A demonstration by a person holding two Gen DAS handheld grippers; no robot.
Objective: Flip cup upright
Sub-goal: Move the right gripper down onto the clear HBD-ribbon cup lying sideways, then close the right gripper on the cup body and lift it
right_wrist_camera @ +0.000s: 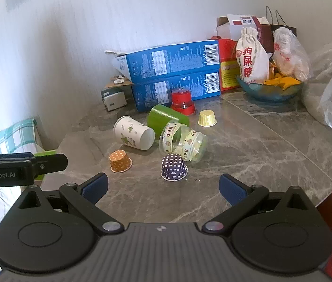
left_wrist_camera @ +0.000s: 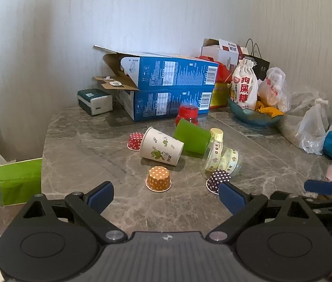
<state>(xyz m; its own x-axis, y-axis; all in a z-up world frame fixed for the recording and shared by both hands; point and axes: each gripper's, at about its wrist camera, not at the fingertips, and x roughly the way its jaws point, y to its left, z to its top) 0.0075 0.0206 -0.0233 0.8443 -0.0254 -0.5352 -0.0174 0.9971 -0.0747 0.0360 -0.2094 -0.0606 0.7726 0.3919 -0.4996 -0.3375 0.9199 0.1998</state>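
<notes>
Several cups lie tipped; white leaf-printed paper cup (left_wrist_camera: 161, 146) judged light, crushable, best pinched gently mid-wall. Left gripper (left_wrist_camera: 166, 196) and right gripper (right_wrist_camera: 163, 185) are held spread wide, nothing grasped.

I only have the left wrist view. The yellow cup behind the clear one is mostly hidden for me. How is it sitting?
Observer: The yellow cup stands mouth-down on the table, clear of the clear cup that lies on its side.
Operator: I only see a tip of the right gripper. Is it free?
Observer: The right gripper is open, with nothing between its fingers.
</notes>
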